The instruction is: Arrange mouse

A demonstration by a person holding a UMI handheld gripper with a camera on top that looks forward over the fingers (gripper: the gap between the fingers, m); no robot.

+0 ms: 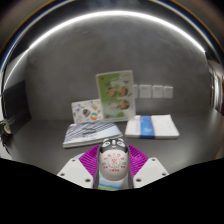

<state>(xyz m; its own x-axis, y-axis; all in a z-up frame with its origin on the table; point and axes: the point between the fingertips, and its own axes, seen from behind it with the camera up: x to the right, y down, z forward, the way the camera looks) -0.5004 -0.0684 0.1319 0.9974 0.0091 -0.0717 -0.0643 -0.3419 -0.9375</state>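
Fingers (88, 162) clamp the mouse (114, 160) between their pads; beyond them lie books (92, 132) on the table (40, 140).

A grey wall (60, 75) is filling the far side of the room, with a white outlet plate (153, 91) sitting on it. A grey tabletop (45, 140) is stretching toward it. An illustrated card (116, 97) is standing upright against the wall, and a smaller one (85, 110) is leaning beside it. A striped notebook (92, 133) and a white box with a blue band (151, 126) are lying on the tabletop. Light is streaking in a bright arc overhead.
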